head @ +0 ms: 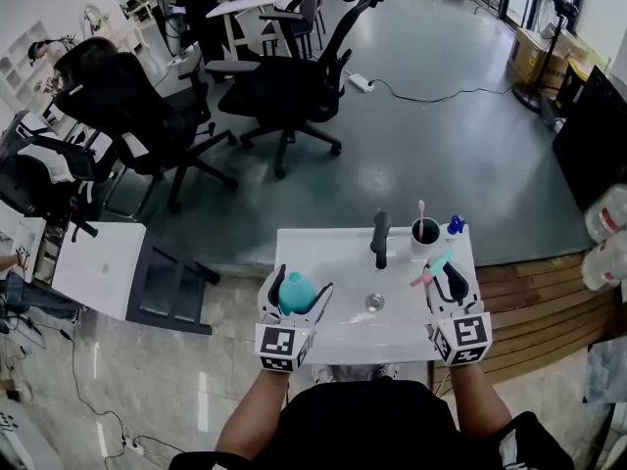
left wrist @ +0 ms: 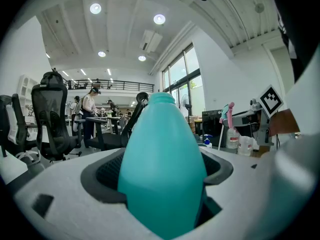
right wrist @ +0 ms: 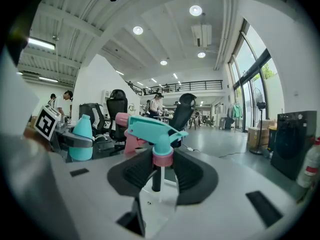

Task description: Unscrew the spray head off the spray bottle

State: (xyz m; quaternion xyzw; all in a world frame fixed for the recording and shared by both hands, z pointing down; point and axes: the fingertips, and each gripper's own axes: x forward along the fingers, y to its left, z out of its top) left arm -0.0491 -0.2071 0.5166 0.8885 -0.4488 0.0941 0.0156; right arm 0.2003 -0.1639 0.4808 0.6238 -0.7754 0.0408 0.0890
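While your left gripper (head: pixel 299 288) was pinching the teal spray bottle (left wrist: pixel 162 169) round its belly, both pads pressed against it, the bottle stood upright between the jaws with its bare neck (left wrist: pixel 162 98) pointing up and away from the tool. Your right gripper (head: pixel 449 280) was clamped on the spray head (right wrist: pixel 152 134), with the pads either side of the pink collar (right wrist: pixel 163 159), the nozzle and pink trigger turned to that tool's left, and the dip tube (right wrist: pixel 159 181) hanging straight down between the jaws.

From the right tool, the bottle lay well off to its left at about the same height. The head was fully clear of the neck, with open space over the white sink (head: pixel 333 336) between them. Both long axes ran vertical and parallel. By my reading, the unscrewing was done. Whatever came next depended on that sideways gap, and your right hand was the one nearer the faucet (head: pixel 380 238) and the cup (head: pixel 424 231) ahead of it.
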